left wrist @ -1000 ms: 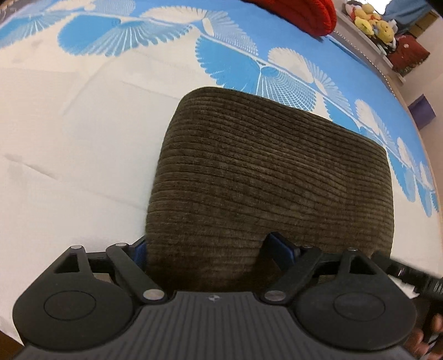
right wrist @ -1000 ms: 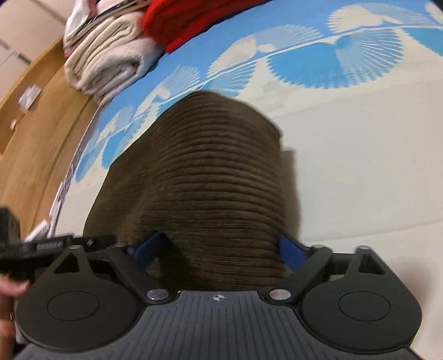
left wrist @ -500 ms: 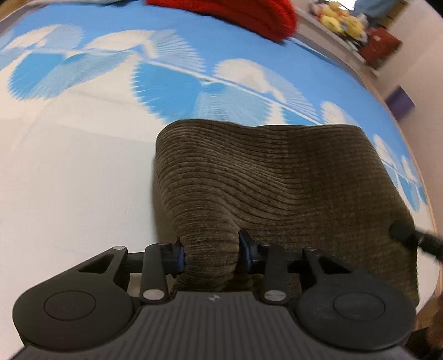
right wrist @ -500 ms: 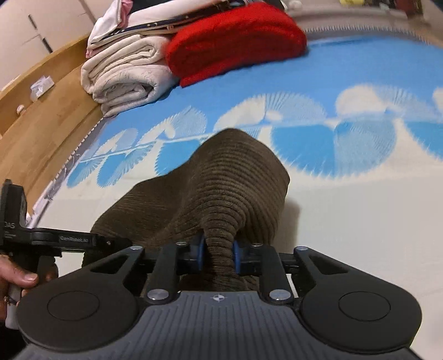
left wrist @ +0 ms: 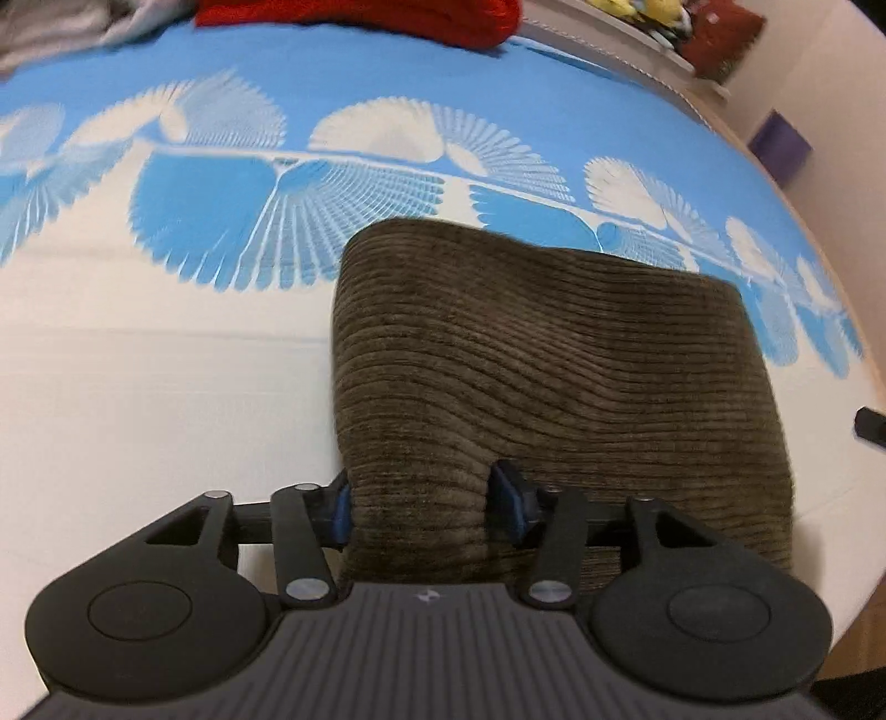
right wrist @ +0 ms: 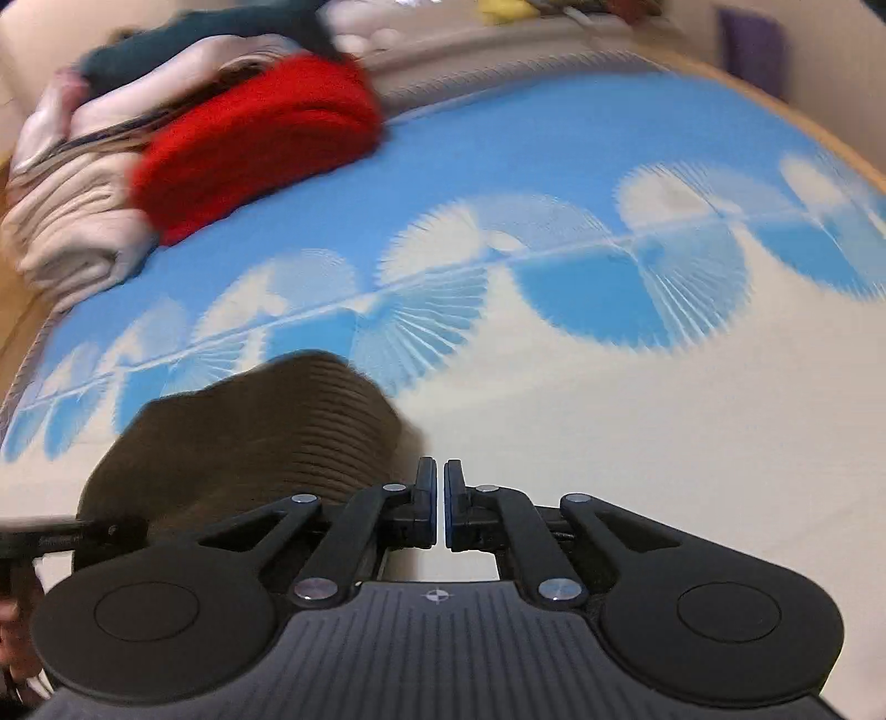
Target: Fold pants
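Note:
The brown corduroy pants [left wrist: 542, 387] lie folded into a compact block on the blue-and-white bedspread [left wrist: 166, 387]. My left gripper [left wrist: 426, 501] has its jaws around the near left corner of the pants, with a fold of fabric between the blue pads. In the right wrist view the pants [right wrist: 249, 426] sit to the left. My right gripper [right wrist: 438, 498] is shut and empty, off the pants' right edge, above bare bedspread [right wrist: 664, 443]. The left gripper's tip [right wrist: 66, 537] shows at the far left.
A red folded garment [right wrist: 260, 144] and a stack of beige and white folded laundry [right wrist: 72, 232] lie at the far end of the bed. Soft toys [left wrist: 653, 11] and a purple box [left wrist: 778, 147] stand beyond the bed's right edge.
My right gripper has let go of the pants, shut empty and moved off to the right. My left gripper has widened slightly but still has fabric between its pads.

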The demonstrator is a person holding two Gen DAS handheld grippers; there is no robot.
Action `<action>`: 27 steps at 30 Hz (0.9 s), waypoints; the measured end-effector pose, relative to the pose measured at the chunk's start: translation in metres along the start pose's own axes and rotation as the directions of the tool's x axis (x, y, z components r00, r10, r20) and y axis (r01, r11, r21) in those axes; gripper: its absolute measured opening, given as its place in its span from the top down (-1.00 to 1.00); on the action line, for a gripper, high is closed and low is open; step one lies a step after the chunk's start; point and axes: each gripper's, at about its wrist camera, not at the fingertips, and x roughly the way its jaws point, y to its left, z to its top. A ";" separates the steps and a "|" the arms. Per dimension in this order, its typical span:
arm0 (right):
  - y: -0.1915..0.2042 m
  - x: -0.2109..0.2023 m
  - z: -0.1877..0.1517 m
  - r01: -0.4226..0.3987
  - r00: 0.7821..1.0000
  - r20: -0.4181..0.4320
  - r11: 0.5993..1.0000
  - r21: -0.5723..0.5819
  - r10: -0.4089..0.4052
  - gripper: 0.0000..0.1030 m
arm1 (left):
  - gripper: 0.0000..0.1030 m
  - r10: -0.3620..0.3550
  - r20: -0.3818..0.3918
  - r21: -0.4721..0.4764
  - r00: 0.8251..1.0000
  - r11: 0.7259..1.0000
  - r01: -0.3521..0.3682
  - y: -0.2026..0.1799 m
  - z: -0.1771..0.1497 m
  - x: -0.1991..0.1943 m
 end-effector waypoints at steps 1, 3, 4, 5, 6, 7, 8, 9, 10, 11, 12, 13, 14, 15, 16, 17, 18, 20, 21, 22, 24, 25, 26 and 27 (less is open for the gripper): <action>0.000 -0.001 0.000 -0.020 1.000 0.015 1.000 0.023 0.020 0.29 | -0.19 -0.004 -0.001 -0.005 1.000 1.000 0.004 0.004 0.000 -0.002; 0.004 0.003 -0.002 -0.061 0.998 0.002 0.998 0.021 0.061 -0.34 | -0.40 0.002 -0.006 -0.005 1.000 1.000 -0.002 0.010 -0.004 -0.004; 0.006 0.010 -0.005 -0.075 0.997 -0.029 0.997 0.014 0.076 -0.48 | -0.49 0.000 -0.018 -0.011 1.000 1.000 -0.001 0.014 -0.005 -0.003; 0.009 0.017 -0.008 -0.090 0.993 -0.069 0.996 0.017 0.091 -0.51 | -0.50 -0.015 -0.033 -0.026 0.999 1.000 0.014 0.023 -0.008 -0.005; 0.012 0.027 -0.010 -0.111 0.986 -0.123 0.993 0.037 0.114 -0.53 | -0.50 -0.043 -0.052 -0.050 0.998 0.998 0.040 0.029 -0.010 -0.004; 0.017 0.034 -0.011 -0.132 0.976 -0.164 0.989 0.061 0.140 -0.54 | -0.50 -0.073 -0.072 -0.077 0.995 0.995 0.068 0.038 -0.011 -0.004; 0.019 0.042 -0.012 -0.161 0.965 -0.197 0.984 0.082 0.174 -0.54 | -0.50 -0.099 -0.089 -0.098 0.991 0.991 0.090 0.042 -0.011 0.000; 0.024 0.050 -0.015 -0.188 0.952 -0.230 0.978 0.088 0.204 -0.57 | -0.50 -0.119 -0.107 -0.111 0.987 0.988 0.108 0.045 -0.013 0.002; 0.030 0.058 -0.019 -0.200 0.939 -0.270 0.977 0.075 0.213 -0.59 | -0.47 -0.132 -0.120 -0.116 0.984 0.986 0.118 0.045 -0.014 0.004; 0.036 0.066 -0.024 -0.194 0.929 -0.312 0.980 0.055 0.201 -0.59 | -0.37 -0.146 -0.129 -0.120 0.981 0.984 0.131 0.045 -0.015 0.006; 0.040 0.075 -0.029 -0.173 0.920 -0.352 0.984 0.034 0.174 -0.58 | -0.26 -0.166 -0.138 -0.125 0.976 0.981 0.149 0.044 -0.016 0.008; 0.044 0.083 -0.032 -0.147 0.911 -0.388 0.989 0.014 0.141 -0.51 | -0.21 -0.174 -0.139 -0.121 0.975 0.980 0.158 0.042 -0.016 0.009; 0.048 0.089 -0.036 -0.135 0.907 -0.401 0.991 0.007 0.127 -0.41 | -0.14 -0.160 -0.129 -0.086 0.979 0.985 0.150 0.037 -0.016 0.008; 0.052 0.092 -0.039 -0.136 0.907 -0.400 0.991 0.012 0.129 -0.04 | -0.11 -0.152 -0.119 -0.060 0.981 0.988 0.145 0.034 -0.016 0.007; 0.054 0.092 -0.039 -0.146 0.909 -0.391 0.989 0.025 0.144 0.16 | -0.04 -0.154 -0.105 -0.047 0.982 0.988 0.150 0.032 -0.015 0.006; 0.056 0.090 -0.037 -0.150 0.912 -0.382 0.988 0.031 0.150 0.28 | 0.03 -0.165 -0.092 -0.046 0.982 0.986 0.161 0.031 -0.015 0.005; 0.056 0.088 -0.034 -0.156 0.916 -0.369 0.987 0.031 0.157 0.39 | 0.08 -0.197 -0.072 -0.055 0.978 0.980 0.193 0.031 -0.013 0.002; 0.051 0.074 -0.025 -0.180 0.935 -0.296 0.981 0.073 0.194 0.46 | 0.11 -0.275 -0.037 -0.067 0.961 0.960 0.273 0.029 -0.011 -0.002; 0.046 0.063 -0.017 -0.186 0.952 -0.230 0.978 0.094 0.203 0.52 | 0.11 -0.301 -0.022 -0.057 0.953 0.952 0.299 0.025 -0.011 -0.005; 0.045 0.052 -0.010 -0.182 0.967 -0.168 0.980 0.078 0.193 0.56 | 0.10 -0.308 -0.017 -0.048 0.951 0.950 0.307 0.022 -0.011 -0.005; 0.043 0.033 -0.003 -0.176 0.981 -0.074 0.984 0.022 0.177 0.56 | 0.09 -0.280 -0.042 -0.059 0.959 0.959 0.277 0.021 -0.012 0.002; 0.041 0.031 -0.004 -0.166 0.983 -0.076 0.986 0.008 0.166 0.54 | 0.06 -0.243 -0.066 -0.057 0.968 0.969 0.240 0.022 -0.014 0.007; 0.040 0.035 -0.007 -0.135 0.985 -0.107 0.991 -0.011 0.133 0.51 | -0.02 -0.202 -0.084 -0.045 0.976 0.979 0.198 0.021 -0.015 0.010; 0.039 0.042 -0.012 -0.091 0.983 -0.160 0.995 -0.030 0.085 0.48 | -0.07 -0.169 -0.093 -0.018 0.981 0.986 0.168 0.018 -0.016 0.011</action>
